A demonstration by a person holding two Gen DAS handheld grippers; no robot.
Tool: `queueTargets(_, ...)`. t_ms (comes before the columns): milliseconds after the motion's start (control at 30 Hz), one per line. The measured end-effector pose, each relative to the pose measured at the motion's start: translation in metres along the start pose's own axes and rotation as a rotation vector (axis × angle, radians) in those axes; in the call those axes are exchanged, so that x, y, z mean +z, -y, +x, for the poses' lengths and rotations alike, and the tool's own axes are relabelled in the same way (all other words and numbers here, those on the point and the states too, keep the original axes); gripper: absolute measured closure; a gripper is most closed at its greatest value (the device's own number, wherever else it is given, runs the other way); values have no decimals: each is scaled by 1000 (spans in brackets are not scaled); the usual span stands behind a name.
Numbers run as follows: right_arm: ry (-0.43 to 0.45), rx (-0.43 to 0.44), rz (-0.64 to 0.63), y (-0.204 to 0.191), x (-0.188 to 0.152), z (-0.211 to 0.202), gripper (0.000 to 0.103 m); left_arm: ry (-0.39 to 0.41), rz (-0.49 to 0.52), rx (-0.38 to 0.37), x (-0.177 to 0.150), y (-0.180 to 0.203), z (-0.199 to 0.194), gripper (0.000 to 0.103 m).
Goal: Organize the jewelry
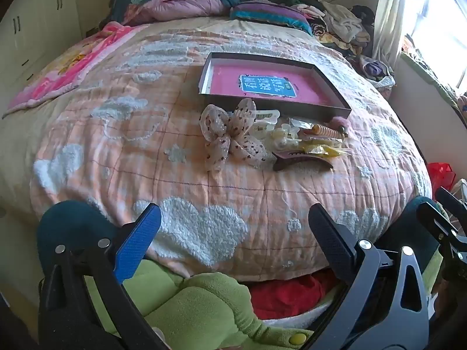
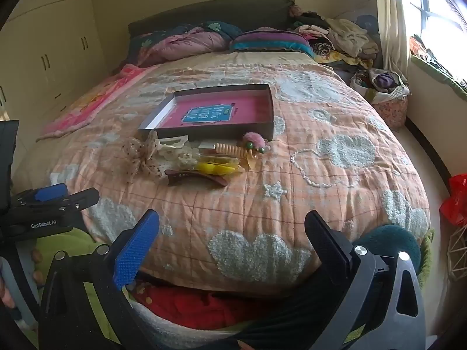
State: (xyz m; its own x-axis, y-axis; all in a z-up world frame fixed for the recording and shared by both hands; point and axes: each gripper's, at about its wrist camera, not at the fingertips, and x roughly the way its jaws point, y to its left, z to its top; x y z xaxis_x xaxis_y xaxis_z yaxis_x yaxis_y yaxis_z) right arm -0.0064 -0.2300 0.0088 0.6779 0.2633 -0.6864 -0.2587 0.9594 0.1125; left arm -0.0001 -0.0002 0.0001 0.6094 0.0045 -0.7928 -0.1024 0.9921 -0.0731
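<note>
A shallow grey box point(image 1: 329, 110) point(image 2: 214, 130) with a pink bottom lies open on the bed. In front of it sits a pile of hair accessories: a spotted fabric bow point(image 1: 230, 137) point(image 2: 143, 157), a dark brown hair clip point(image 1: 300, 160) point(image 2: 195, 178), yellow pieces point(image 1: 321, 150) point(image 2: 219, 167), a coiled orange hair tie point(image 1: 325, 131) point(image 2: 229, 148) and a pink fluffy piece point(image 2: 252, 138). My left gripper point(image 1: 235, 217) and right gripper point(image 2: 232, 224) hover open over the bed's near edge, well short of the pile, with nothing between their fingers.
The peach quilt point(image 1: 175, 175) point(image 2: 321, 175) with white clouds covers the bed. Pillows and folded clothes point(image 1: 335, 20) lie at the headboard. A green plush blanket point(image 1: 204, 306) and red fabric point(image 2: 204, 300) lie below the grippers. Wardrobes point(image 2: 52, 58) stand left, a window point(image 2: 437, 14) right.
</note>
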Motion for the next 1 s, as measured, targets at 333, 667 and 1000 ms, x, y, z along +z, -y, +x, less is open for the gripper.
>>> queueTargets(333, 3, 12, 0, 0, 1, -3, 4, 10, 5, 8, 0, 0, 0, 8)
queueTargets(667, 7, 19, 7, 0, 2, -4, 4, 15, 9, 14, 3, -1, -5, 8)
queueTargets(1000, 6, 24, 8, -3, 3, -3, 4, 23, 13, 14, 8, -2, -8, 8)
